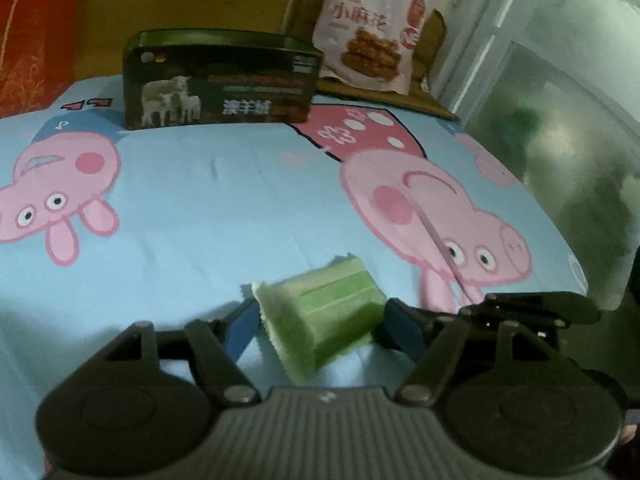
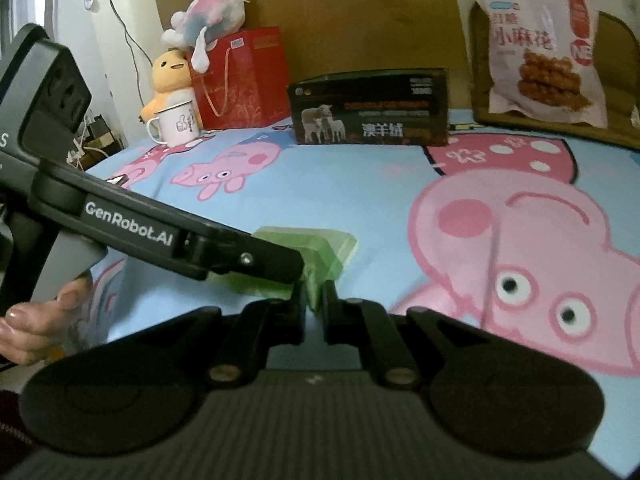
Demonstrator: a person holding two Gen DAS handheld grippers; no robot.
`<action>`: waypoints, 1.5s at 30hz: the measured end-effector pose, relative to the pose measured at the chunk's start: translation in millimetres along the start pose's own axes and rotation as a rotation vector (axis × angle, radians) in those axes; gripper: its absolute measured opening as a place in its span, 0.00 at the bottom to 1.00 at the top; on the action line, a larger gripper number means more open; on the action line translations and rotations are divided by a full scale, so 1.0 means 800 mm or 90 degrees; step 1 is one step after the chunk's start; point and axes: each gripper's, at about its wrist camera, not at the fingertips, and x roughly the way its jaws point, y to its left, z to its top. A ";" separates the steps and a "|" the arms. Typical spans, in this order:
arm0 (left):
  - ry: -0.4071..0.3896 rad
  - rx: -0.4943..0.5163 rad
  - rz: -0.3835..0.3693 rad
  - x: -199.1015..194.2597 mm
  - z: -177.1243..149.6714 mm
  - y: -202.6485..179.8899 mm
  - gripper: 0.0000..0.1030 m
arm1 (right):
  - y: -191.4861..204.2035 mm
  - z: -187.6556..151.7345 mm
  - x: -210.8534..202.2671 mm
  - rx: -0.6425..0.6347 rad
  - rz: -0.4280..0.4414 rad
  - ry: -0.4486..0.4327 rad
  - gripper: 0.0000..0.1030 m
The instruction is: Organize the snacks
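A small green snack packet (image 1: 320,312) sits between the blue pads of my left gripper (image 1: 320,326), which closes on its sides just above the blue cartoon sheet. In the right wrist view the same packet (image 2: 320,256) lies ahead, and my right gripper (image 2: 314,300) is shut on its near edge. The left gripper's body (image 2: 160,236) crosses that view from the left. A dark box with sheep on it (image 1: 218,80) stands at the back, also in the right wrist view (image 2: 372,108). A pink snack bag (image 1: 370,28) leans behind it, also in the right wrist view (image 2: 548,52).
A red gift bag (image 2: 240,80), a white mug (image 2: 176,124) and plush toys (image 2: 172,80) stand at the back left. A brown board (image 2: 560,128) lies under the pink bag. A glass door (image 1: 560,100) is to the right of the bed.
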 end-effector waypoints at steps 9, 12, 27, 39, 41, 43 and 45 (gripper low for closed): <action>-0.001 0.010 0.031 -0.014 -0.007 -0.007 0.66 | 0.000 -0.016 -0.015 -0.001 -0.014 -0.012 0.29; 0.007 -0.010 0.021 -0.016 -0.005 0.000 0.66 | 0.005 -0.017 -0.015 -0.031 -0.025 -0.023 0.42; -0.019 0.012 0.001 -0.028 -0.001 -0.015 0.49 | 0.025 -0.013 -0.003 -0.106 -0.020 -0.016 0.26; -0.200 0.084 0.023 -0.087 0.143 -0.015 0.47 | 0.027 0.110 0.007 -0.158 -0.083 -0.200 0.22; -0.224 0.094 0.034 -0.084 0.176 -0.010 0.47 | 0.022 0.139 0.018 -0.178 -0.096 -0.223 0.21; -0.239 0.100 0.046 -0.075 0.209 -0.002 0.47 | 0.014 0.169 0.029 -0.192 -0.106 -0.239 0.21; -0.245 0.093 0.048 -0.064 0.236 0.009 0.48 | 0.003 0.197 0.041 -0.197 -0.108 -0.250 0.21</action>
